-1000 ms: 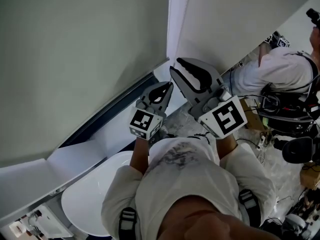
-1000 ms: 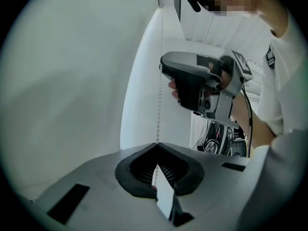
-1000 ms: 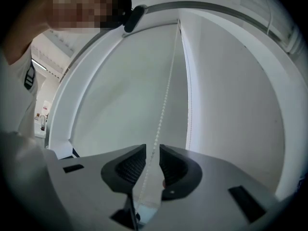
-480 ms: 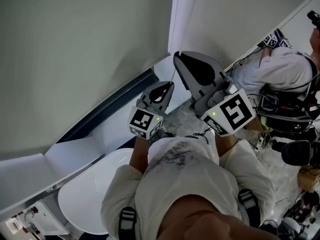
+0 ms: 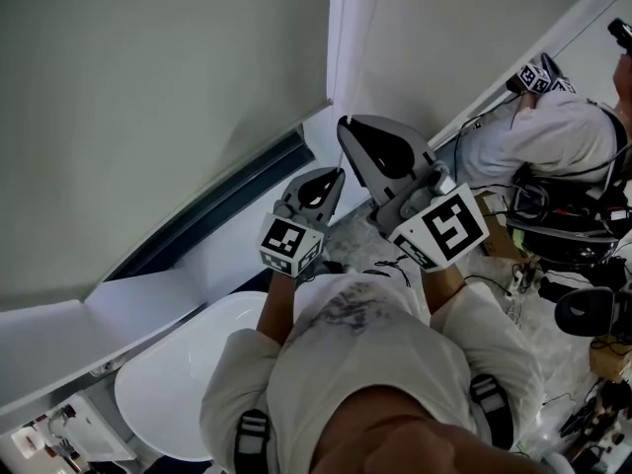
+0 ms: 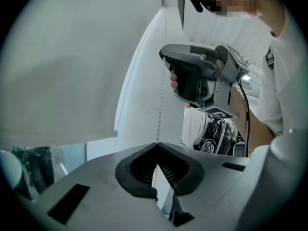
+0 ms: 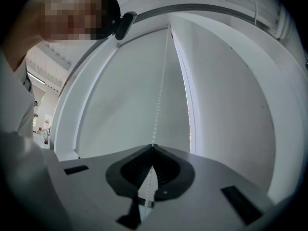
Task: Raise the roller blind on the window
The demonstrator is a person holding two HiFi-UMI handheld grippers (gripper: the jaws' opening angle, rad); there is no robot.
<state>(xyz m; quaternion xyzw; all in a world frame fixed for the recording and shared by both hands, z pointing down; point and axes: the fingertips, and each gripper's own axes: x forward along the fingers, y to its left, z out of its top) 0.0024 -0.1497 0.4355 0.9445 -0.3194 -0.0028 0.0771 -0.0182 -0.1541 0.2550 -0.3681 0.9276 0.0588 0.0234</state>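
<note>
The person wears a white short-sleeved T-shirt with a smudgy dark grey print on the chest. Black straps with grey buckles run over both shoulders. The left hand-held gripper and right hand-held gripper are grey with black ribbed pads. Each carries a white cube bearing black square markers.

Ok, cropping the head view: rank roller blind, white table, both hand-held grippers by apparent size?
Pale grey fabric roller blind
round white table
right hand-held gripper
left hand-held gripper; the right may simply be nearer.
</note>
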